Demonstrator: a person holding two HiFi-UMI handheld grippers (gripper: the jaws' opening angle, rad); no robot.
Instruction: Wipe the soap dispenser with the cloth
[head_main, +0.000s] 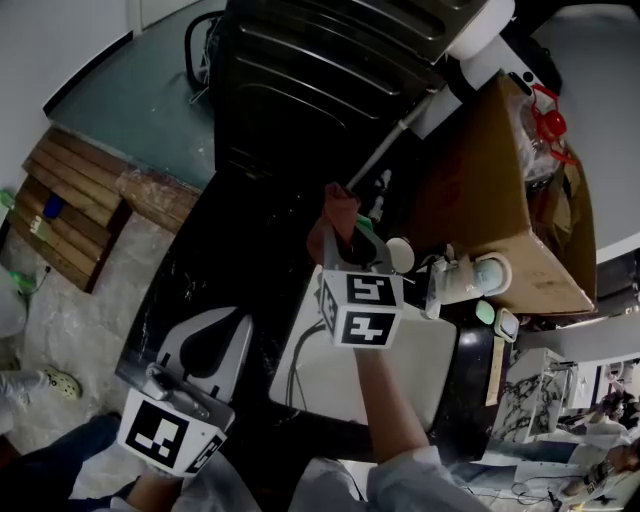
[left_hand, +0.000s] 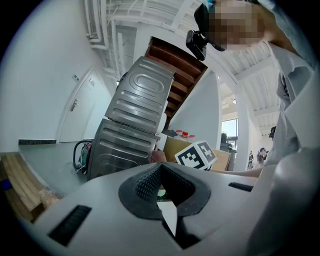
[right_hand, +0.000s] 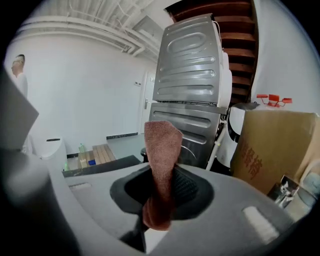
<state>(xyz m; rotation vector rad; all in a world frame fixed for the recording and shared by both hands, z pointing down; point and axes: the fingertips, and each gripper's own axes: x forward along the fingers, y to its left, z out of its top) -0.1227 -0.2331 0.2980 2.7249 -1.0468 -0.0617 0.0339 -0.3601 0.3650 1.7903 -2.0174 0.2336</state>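
My right gripper (head_main: 347, 238) is in the middle of the head view, shut on a reddish-brown cloth (head_main: 337, 208) that sticks up beyond its fingertips. In the right gripper view the cloth (right_hand: 162, 145) stands folded between the pads of the right gripper (right_hand: 162, 172). The white soap dispenser (head_main: 466, 279) stands to the right of that gripper, at the back edge of the sink, apart from the cloth. At lower left my left gripper (head_main: 240, 322) is shut with nothing in it; the left gripper (left_hand: 159, 166) shows its tips together.
A white sink basin (head_main: 432, 372) sits in a black counter (head_main: 225, 265) below the right gripper. A cardboard box (head_main: 500, 190) stands right of the dispenser. A dark metal appliance (head_main: 320, 70) and a white pole (head_main: 440, 95) are behind. A wooden pallet (head_main: 75, 200) lies far left.
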